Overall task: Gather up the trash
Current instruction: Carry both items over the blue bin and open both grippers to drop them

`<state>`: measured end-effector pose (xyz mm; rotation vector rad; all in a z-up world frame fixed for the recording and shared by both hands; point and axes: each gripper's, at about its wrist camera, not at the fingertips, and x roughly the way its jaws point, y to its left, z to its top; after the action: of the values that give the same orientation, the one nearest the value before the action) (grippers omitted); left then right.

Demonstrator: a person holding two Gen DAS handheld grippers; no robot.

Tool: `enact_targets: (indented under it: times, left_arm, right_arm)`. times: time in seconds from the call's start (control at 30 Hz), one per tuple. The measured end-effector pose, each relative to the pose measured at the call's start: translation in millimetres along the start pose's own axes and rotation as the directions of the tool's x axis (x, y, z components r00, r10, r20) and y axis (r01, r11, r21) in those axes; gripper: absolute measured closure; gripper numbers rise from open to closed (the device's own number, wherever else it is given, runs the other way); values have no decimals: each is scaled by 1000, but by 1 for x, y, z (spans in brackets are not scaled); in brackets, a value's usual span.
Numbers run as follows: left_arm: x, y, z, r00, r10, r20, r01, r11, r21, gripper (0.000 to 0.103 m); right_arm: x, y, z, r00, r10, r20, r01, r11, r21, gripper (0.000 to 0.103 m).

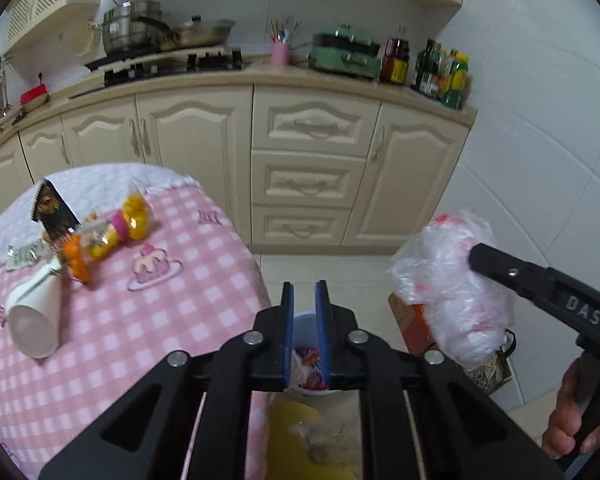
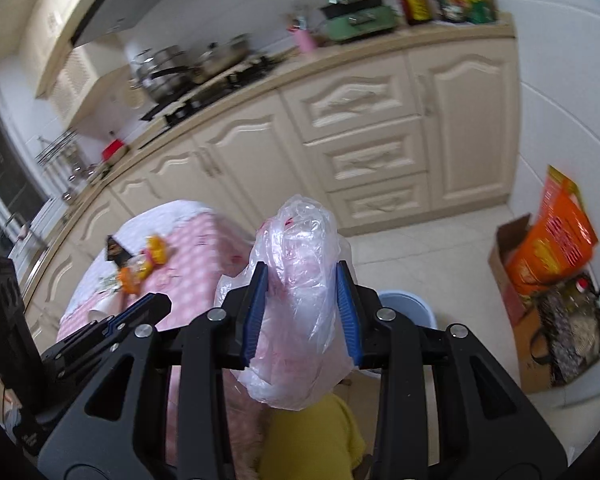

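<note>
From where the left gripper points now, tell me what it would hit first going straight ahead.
Probably the blue trash bin: the left gripper aims between its fingers into the bin's mouth, where wrappers already lie. Depth is unclear.

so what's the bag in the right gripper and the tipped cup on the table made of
bag: thin clear plastic film, glossy and crinkled, with faint pink-red print; it lets light through and bunches between the right gripper fingers.
cup: looks like white paper, matte, with a rolled rim and a flap sticking up from its side; thin plastic can't be ruled out.
</note>
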<state>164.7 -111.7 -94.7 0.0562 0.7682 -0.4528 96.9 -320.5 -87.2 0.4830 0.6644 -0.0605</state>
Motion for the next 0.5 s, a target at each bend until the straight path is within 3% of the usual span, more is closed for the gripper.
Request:
enact_targets:
  times: [0.17,0.33,0.4,0.5]
  left_arm:
    - [16,-4,-2,999,21,-35,-21,1000,2,91]
    - [18,-2,-4,998,31,-46,-31,999,8,80]
    - [20,-4,-6,998,38,-41,-37,999,19,71]
    - [23,-6,-6,998,43,-50,-42,999,27,69]
  right_arm:
    - [6,-31,-4,999,-40,-19,41,998,50,70]
    - [19,-48,-11,997,-54,-49,57,996,73,70]
    - [30,-53,-15,996,-57,-74,63,995,79,70]
    - [58,-58,-17,989,-62,-134,73,994,78,70]
